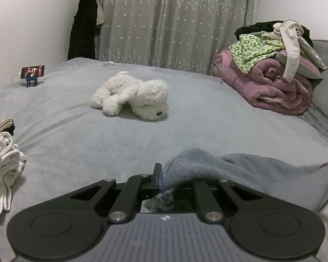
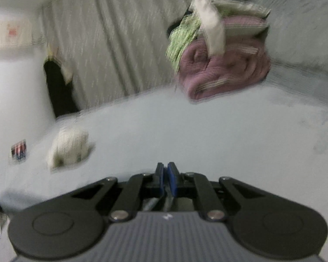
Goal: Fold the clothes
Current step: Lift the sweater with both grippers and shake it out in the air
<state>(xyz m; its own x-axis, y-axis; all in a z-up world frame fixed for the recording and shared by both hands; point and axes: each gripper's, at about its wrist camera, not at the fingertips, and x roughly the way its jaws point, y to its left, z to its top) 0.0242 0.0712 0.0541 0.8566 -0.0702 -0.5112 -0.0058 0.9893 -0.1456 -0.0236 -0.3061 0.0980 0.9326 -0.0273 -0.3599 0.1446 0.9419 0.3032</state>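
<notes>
A blue-grey knitted garment point(image 1: 240, 168) lies bunched on the grey bed point(image 1: 98, 148), close in front of me and trailing off to the right edge of the left wrist view. My left gripper point(image 1: 164, 174) is shut on its near corner; the knit drapes over the right finger and frayed threads hang behind the pads. In the blurred right wrist view my right gripper point(image 2: 166, 170) is shut, its blue pads nearly touching, with a thin strip of grey cloth point(image 2: 168, 198) showing between them. The rest of the garment is out of that view.
A white plush dog point(image 1: 131, 96) lies mid-bed. A pile of clothes on a pink quilt point(image 1: 273, 65) stands at the far right. White clothes point(image 1: 4, 168) sit at the left edge. A phone on a stand point(image 1: 32, 72) is far left. A curtain point(image 1: 175, 21) hangs behind.
</notes>
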